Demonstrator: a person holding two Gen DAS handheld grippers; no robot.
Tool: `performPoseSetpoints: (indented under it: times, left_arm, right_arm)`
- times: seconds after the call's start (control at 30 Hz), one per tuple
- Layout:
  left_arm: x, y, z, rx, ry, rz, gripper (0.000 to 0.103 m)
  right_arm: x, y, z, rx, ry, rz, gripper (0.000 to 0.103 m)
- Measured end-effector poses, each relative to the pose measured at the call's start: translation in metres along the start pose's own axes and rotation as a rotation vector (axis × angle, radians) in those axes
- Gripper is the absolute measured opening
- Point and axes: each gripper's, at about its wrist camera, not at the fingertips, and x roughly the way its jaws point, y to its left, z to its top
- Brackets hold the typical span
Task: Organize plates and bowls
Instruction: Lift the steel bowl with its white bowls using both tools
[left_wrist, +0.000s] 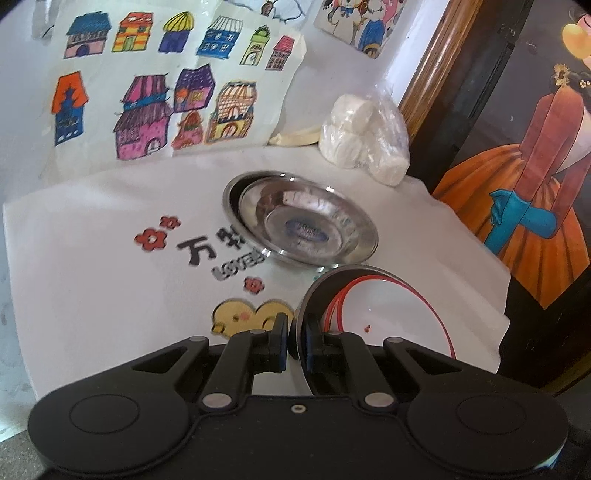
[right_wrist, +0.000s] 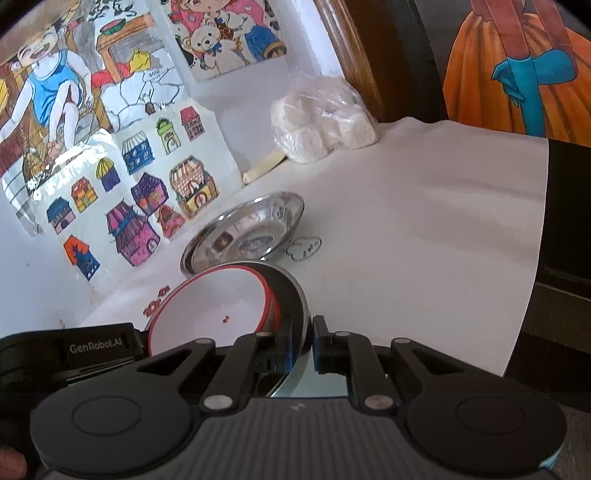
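A steel bowl (left_wrist: 314, 295) with a white red-rimmed bowl (left_wrist: 384, 317) nested inside is held between both grippers. My left gripper (left_wrist: 295, 339) is shut on its left rim. My right gripper (right_wrist: 308, 341) is shut on its right rim (right_wrist: 295, 295); the white bowl (right_wrist: 214, 306) shows inside it. Two stacked steel plates (left_wrist: 303, 218) lie on the white cloth beyond, also in the right wrist view (right_wrist: 247, 232).
A bag of white rolls (left_wrist: 365, 136) sits at the back by the wall, with children's drawings (left_wrist: 155, 92) leaning there. A painting (left_wrist: 535, 177) stands at the right past the table's edge (left_wrist: 498, 325). The left gripper's body (right_wrist: 74, 354) shows at the left.
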Motion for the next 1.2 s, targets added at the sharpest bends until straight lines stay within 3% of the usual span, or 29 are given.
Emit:
performPoseSetpoints:
  times: [0.67,1.2]
  left_arm:
    - [0.025,-0.011,0.053,-0.012,-0.052,-0.033,0.007]
    - [0.054,-0.002,0.092,-0.042,-0.104,0.002,0.007]
  right_arm:
    - [0.023,0.006,0.051,-0.021,-0.082,-0.003,0.013]
    - [0.067,0.021,0.092,-0.065,-0.108,0.03,0.013]
